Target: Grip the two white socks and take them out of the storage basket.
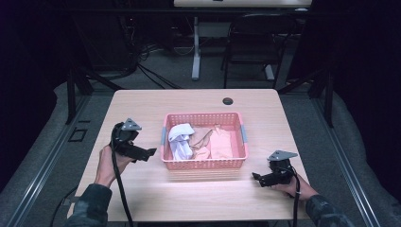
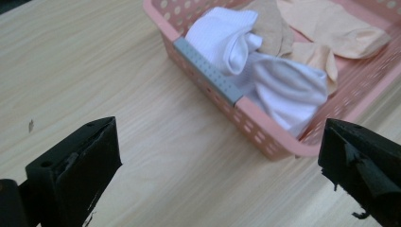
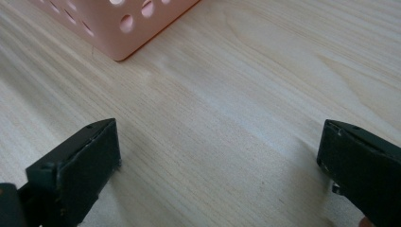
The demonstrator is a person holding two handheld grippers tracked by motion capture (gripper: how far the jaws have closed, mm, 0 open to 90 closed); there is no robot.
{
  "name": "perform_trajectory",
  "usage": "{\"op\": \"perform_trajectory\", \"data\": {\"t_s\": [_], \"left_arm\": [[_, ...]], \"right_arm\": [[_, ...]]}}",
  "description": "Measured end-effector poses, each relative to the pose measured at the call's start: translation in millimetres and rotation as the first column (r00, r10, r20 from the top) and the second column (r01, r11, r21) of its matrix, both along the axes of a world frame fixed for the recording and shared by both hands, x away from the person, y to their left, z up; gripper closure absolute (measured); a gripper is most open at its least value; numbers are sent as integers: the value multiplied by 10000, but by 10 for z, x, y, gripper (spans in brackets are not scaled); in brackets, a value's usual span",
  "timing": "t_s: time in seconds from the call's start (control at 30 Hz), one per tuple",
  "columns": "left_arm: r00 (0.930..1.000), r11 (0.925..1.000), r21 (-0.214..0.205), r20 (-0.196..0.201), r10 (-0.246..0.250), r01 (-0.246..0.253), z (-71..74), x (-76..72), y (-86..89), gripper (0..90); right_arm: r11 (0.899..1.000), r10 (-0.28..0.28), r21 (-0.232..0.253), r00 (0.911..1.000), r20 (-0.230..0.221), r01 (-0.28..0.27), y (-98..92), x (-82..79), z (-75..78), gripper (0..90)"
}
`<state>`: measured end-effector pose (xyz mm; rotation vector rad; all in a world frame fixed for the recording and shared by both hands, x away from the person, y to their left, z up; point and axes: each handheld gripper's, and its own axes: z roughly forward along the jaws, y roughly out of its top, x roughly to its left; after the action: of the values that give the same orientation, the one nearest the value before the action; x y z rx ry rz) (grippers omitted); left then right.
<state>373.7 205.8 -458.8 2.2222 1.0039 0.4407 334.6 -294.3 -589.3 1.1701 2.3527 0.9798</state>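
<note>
A pink perforated basket [image 1: 203,163] sits mid-table with grey handles on its short sides. Inside it lie a bunched white sock [image 1: 180,140] on the left and peach-coloured socks [image 1: 218,143] to the right. My left gripper [image 1: 150,152] hovers left of the basket, open and empty, pointing at it. In the left gripper view the basket's corner [image 2: 265,139], the white sock [image 2: 279,85] and the peach socks [image 2: 331,26] lie just ahead of the wide-apart jaws. My right gripper [image 1: 255,176] rests open on the table, right of the basket's front corner [image 3: 118,23].
The wooden table [image 1: 142,104] has a dark cable hole [image 1: 228,100] near its far edge. Bare wood lies on both sides of the basket and in front of it. A folding chair [image 1: 255,42] and a desk leg [image 1: 196,47] stand beyond the table.
</note>
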Motion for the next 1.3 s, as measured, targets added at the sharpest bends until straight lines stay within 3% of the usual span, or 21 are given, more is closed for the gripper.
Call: {"op": "perform_trajectory", "data": {"t_s": [0.4, 0.6, 0.87, 1.07, 1.3], "left_arm": [[9981, 9966, 548, -32, -611, 612, 66, 320, -427, 4], [9940, 9878, 1119, -302, -1053, 1080, -6, 464, -655, 112], [9902, 9772, 1674, -718, -1199, 1304, -145, 635, -865, 250], [9938, 9716, 2187, -835, -738, 905, -235, 747, -961, 379], [9886, 9570, 2725, -1358, -646, 999, -339, 813, -1021, 464]], "right_arm": [[10000, -2, -2, 10000, -2, 2, 0, 0, 0, 0], [10000, -4, 2, 10000, -5, 4, 0, 0, 0, 0], [10000, 0, -3, 10000, -3, 0, 0, 0, 0, 0], [10000, -3, -4, 10000, -4, 3, 0, 0, 0, 0], [10000, -3, -14, 10000, -8, 3, 0, 0, 1, 0]]}}
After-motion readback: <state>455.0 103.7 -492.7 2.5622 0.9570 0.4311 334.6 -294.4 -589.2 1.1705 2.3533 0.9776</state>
